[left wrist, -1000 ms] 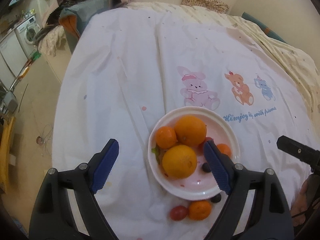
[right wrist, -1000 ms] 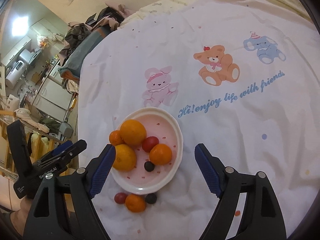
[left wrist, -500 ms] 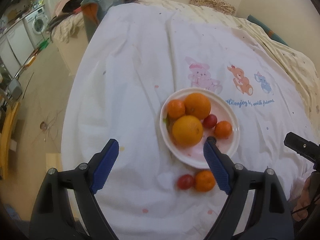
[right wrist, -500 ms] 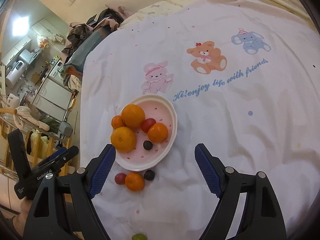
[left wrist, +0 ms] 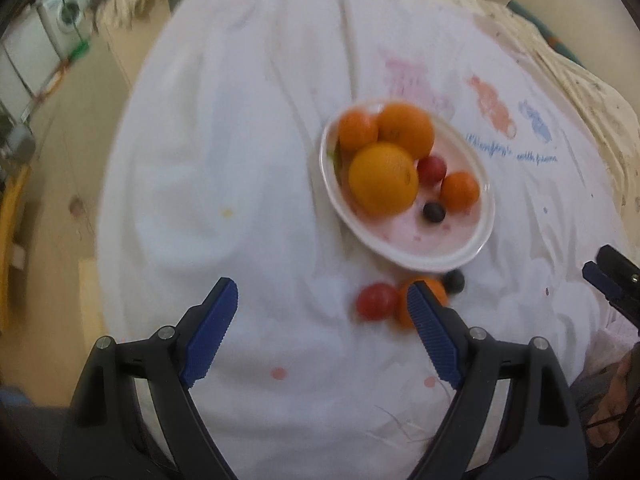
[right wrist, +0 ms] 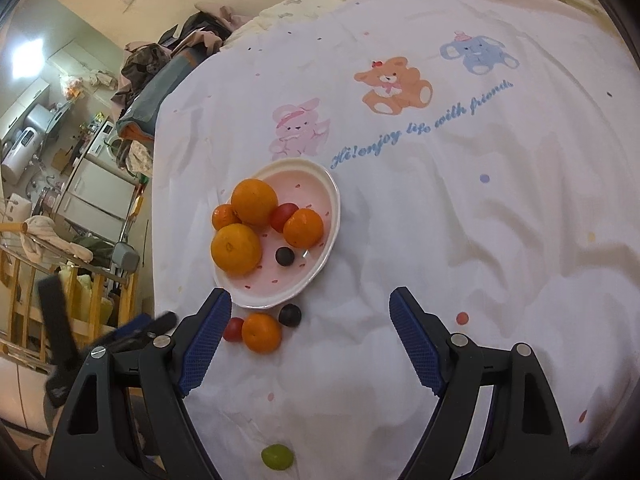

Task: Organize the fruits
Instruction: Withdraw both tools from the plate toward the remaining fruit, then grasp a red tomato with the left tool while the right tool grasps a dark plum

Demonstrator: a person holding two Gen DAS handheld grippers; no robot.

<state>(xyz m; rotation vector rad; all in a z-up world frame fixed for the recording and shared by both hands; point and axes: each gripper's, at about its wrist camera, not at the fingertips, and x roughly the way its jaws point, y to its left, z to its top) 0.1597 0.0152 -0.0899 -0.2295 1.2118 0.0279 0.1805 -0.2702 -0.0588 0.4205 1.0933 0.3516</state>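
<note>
A white bowl (right wrist: 326, 216) (left wrist: 470, 254) on the white cartoon sheet holds two big oranges (right wrist: 236, 248), two small mandarins (right wrist: 303, 228), a red tomato (right wrist: 282, 216) and a dark grape (right wrist: 285, 256). Beside its near rim lie a red tomato (right wrist: 233, 329) (left wrist: 376, 301), a mandarin (right wrist: 262, 332) (left wrist: 430, 286) and a dark grape (right wrist: 289, 315) (left wrist: 453, 281). A green grape (right wrist: 277, 456) lies nearer. My left gripper (left wrist: 322, 328) is open and empty, near these loose fruits. My right gripper (right wrist: 310, 334) is open and empty above the sheet.
The sheet (right wrist: 460, 200) covers a bed; its left edge drops to the floor (left wrist: 52, 168). Clothes (right wrist: 180, 52) are piled at the far corner. A wooden rack (right wrist: 24, 304) and kitchen appliances (right wrist: 24, 140) stand left of the bed.
Both grippers have pulled back from the bowl, so it sits farther away in both views. The green grape has come into the right wrist view. Both grippers stay open.
</note>
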